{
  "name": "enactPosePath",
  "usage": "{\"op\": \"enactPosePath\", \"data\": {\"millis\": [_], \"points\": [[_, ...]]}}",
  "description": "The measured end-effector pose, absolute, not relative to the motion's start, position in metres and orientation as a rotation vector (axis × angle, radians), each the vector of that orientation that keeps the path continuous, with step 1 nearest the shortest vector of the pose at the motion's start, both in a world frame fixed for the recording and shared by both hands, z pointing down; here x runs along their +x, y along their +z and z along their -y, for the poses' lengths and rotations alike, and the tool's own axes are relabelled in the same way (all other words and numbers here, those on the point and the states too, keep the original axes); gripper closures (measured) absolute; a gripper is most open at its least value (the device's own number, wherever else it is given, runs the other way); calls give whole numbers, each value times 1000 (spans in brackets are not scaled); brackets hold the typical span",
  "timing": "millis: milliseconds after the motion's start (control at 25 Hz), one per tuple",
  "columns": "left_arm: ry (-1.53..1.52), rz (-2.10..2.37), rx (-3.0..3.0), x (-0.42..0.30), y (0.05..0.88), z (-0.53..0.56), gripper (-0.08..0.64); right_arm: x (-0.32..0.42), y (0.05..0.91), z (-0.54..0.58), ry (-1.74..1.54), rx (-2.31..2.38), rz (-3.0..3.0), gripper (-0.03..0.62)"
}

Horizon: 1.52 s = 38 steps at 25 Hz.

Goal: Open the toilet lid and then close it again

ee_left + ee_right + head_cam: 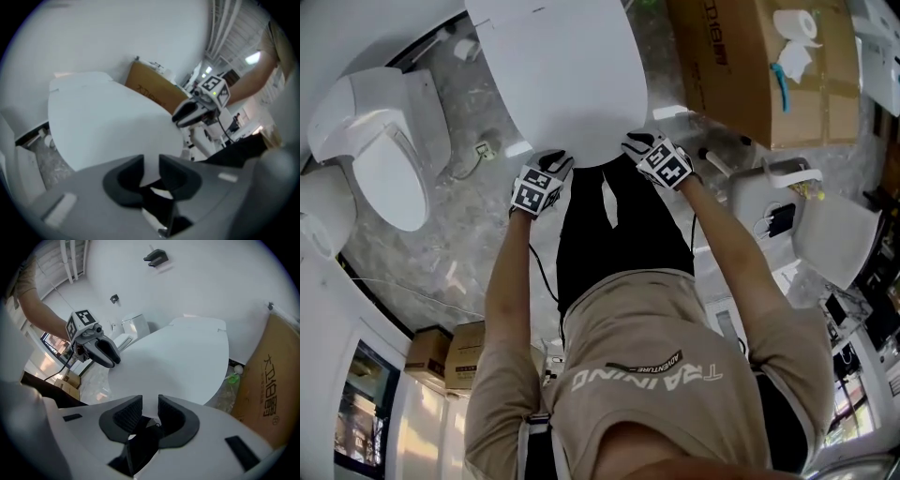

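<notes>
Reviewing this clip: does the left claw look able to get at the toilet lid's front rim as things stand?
Likely yes: the left claw has the rim of the toilet lid pinched between its pads, nothing in the way; the right claw holds the same rim alongside.

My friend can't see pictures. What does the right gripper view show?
The right gripper pinches the near edge of a white toilet lid. The left gripper grips the same edge farther left, and a cardboard box stands at right.
</notes>
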State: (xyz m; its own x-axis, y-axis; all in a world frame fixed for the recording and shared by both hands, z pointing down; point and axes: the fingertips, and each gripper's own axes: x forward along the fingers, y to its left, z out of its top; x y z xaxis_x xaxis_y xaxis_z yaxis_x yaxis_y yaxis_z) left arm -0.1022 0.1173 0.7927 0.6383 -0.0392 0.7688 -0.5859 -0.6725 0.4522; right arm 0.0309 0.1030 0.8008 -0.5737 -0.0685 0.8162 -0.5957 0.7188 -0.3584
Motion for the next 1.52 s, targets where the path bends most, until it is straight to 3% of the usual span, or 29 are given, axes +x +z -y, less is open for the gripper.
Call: {"op": "enactPosePath", "data": {"millis": [1400,1520], "points": [[1008,609,2011,-102,907,-105,448,35,918,-119,929,535,1871,485],[1008,637,2024,-105,911,-103,470,35,922,-116,911,547,1875,512]]}}
